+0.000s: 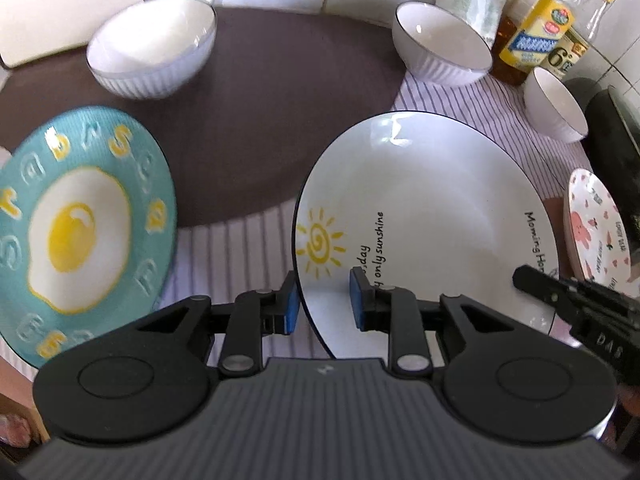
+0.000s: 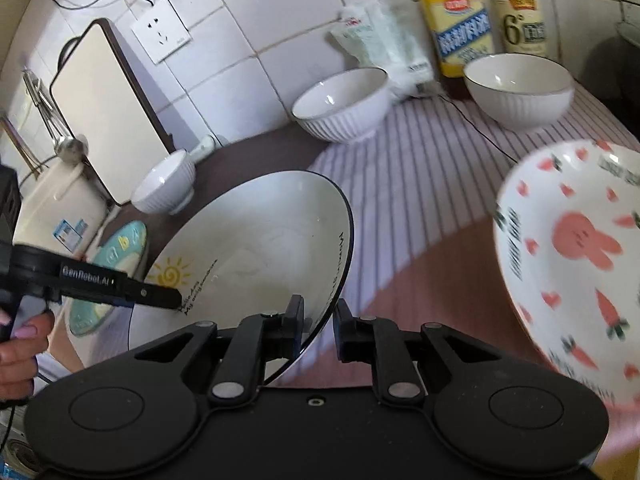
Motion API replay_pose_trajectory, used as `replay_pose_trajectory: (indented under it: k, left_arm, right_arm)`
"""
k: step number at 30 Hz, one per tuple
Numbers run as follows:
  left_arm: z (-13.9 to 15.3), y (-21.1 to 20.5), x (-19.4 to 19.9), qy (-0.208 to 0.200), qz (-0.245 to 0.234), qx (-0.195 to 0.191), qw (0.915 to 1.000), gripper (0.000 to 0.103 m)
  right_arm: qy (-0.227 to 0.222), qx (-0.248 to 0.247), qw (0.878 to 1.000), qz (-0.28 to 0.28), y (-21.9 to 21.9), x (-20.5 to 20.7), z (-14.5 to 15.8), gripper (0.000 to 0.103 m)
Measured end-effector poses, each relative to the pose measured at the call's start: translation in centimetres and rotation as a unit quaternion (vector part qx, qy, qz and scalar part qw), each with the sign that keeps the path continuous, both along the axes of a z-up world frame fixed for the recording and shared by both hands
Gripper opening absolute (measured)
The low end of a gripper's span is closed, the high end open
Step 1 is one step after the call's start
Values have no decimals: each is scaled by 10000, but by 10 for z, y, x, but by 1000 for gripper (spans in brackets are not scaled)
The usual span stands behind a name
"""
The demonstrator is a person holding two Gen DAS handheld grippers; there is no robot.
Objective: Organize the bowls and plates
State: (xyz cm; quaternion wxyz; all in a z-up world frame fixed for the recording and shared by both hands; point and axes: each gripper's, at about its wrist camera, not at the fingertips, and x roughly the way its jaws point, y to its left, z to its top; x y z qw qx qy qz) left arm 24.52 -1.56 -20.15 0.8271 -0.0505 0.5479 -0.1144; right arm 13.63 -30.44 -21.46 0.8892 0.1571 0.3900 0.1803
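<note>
A large white sunshine plate [image 1: 432, 216] with a dark rim lies between both grippers. My left gripper [image 1: 323, 304] straddles its near-left rim, jaws apart, one pad over the plate and one outside. My right gripper [image 2: 319, 328] straddles the same plate's [image 2: 248, 248] right rim with a small gap to each pad. A teal fried-egg plate [image 1: 80, 224] lies at left, a pink rabbit plate [image 2: 576, 264] at right. Three white ribbed bowls [image 1: 152, 44] [image 1: 440, 44] [image 1: 554, 100] stand at the back.
Oil and vinegar bottles [image 2: 456, 16] and a white bag [image 2: 388, 44] stand against the tiled wall. A cutting board [image 2: 104, 116] leans at the back left beside a rice cooker [image 2: 56, 216]. A dark pan [image 1: 612, 152] sits at far right. A thin cable [image 2: 480, 136] crosses the striped cloth.
</note>
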Motion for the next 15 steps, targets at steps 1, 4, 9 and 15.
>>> replay_pose_trajectory:
  k: [1,4,9,15]
  left_arm:
    - [3,1,4,-49,5,60,10000,24]
    - [8,5,16,-131,13,157,9998,24]
    - [4,11,37,-131,-139,252,9995,24]
    - [-5,16,63,-3,-274,174,9995,24]
  right_arm:
    - [14,8,10000,29,2,8,1,19]
    - [9,-34,9998,204,9,24,5,21]
    - [91,-13,9990,444,15,48,0,22]
    - [31,-124,9996,265,25,64,-3,22]
